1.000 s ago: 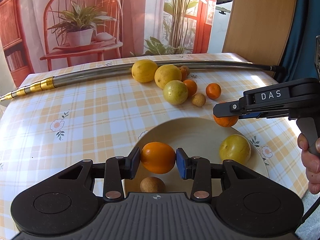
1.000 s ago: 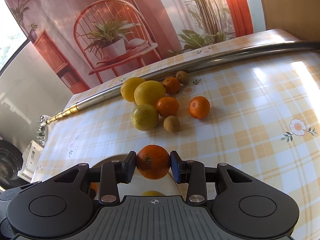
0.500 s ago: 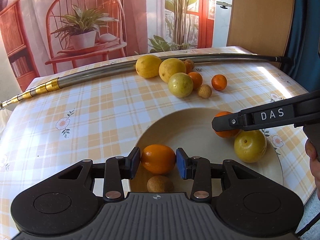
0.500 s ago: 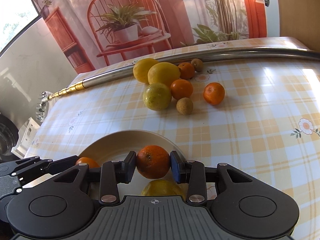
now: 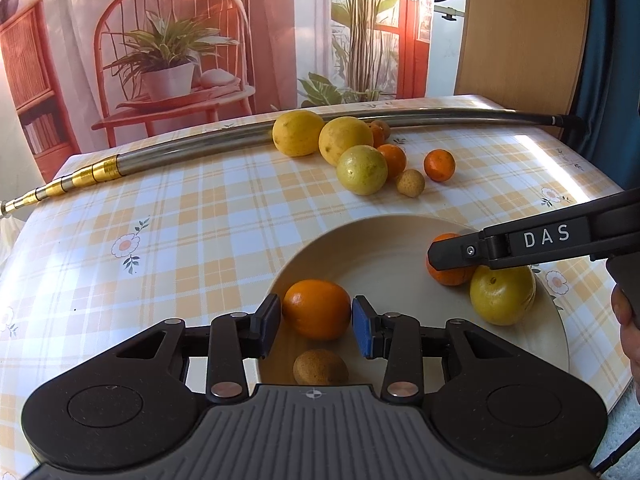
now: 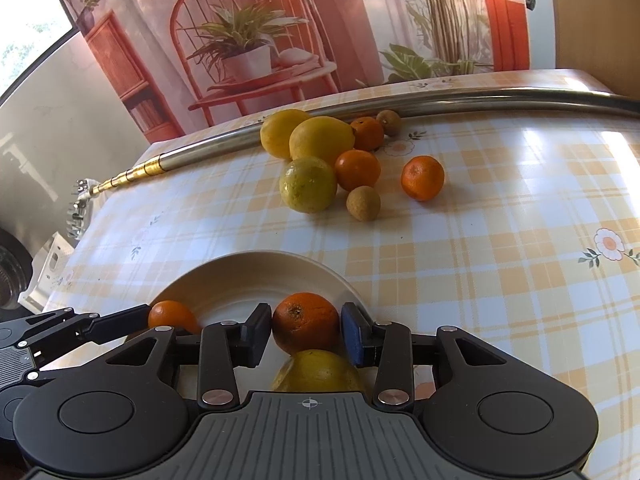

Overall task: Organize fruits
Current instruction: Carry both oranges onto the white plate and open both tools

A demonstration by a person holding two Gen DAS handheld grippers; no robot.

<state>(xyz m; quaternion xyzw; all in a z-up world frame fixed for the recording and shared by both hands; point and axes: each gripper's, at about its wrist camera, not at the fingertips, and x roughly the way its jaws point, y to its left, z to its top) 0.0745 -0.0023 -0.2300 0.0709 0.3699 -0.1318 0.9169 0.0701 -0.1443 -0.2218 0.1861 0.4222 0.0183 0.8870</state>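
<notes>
A cream plate lies on the checked tablecloth. My left gripper is shut on an orange low over the plate's left part. My right gripper is shut on a second orange over the plate's rim, just above a yellow fruit. From the left wrist view, the right gripper reaches in from the right, with its orange beside the yellow fruit. A small brown fruit also lies on the plate.
Several loose fruits sit in a cluster behind the plate: yellow ones, small oranges, small brown ones. A long metal pole lies across the back of the table. A person's hand shows at the right edge.
Both grippers have come down and in over the plate, each still holding its orange. The right gripper's orange has moved from beyond the rim to beside the yellow fruit.
</notes>
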